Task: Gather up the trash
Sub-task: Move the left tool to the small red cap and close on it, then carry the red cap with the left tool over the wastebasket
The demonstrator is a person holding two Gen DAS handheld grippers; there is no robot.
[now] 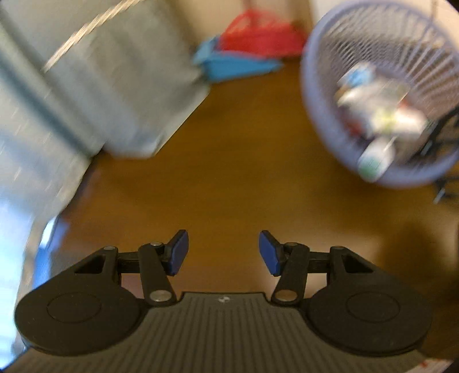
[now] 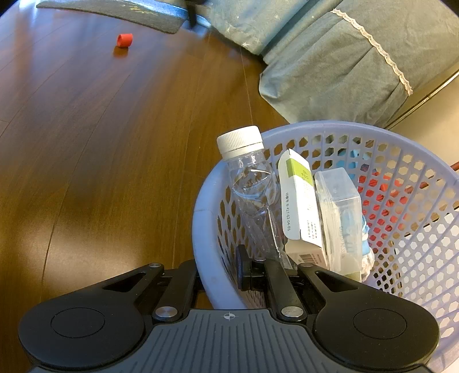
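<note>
My right gripper [image 2: 221, 272] is shut on the near rim of a lilac plastic mesh basket [image 2: 200, 218], one finger outside the wall and one inside. In the basket stand a clear bottle with a white cap [image 2: 249, 178], a white and green carton [image 2: 298, 200] and a clear plastic box [image 2: 338, 212]. A small red cap [image 2: 124, 40] lies on the wooden floor far off at the upper left. The left wrist view is blurred: my left gripper [image 1: 223, 252] is open over bare floor with nothing between its blue pads, and the basket [image 1: 315, 94] lies to its upper right.
A grey-green cloth cover with a lace trim [image 2: 344, 57] hangs behind the basket, and it also fills the left side [image 1: 86, 86] of the left wrist view. A dark mat [image 2: 114, 11] lies at the far edge of the floor. Red and blue items [image 1: 246, 48] sit by the wall.
</note>
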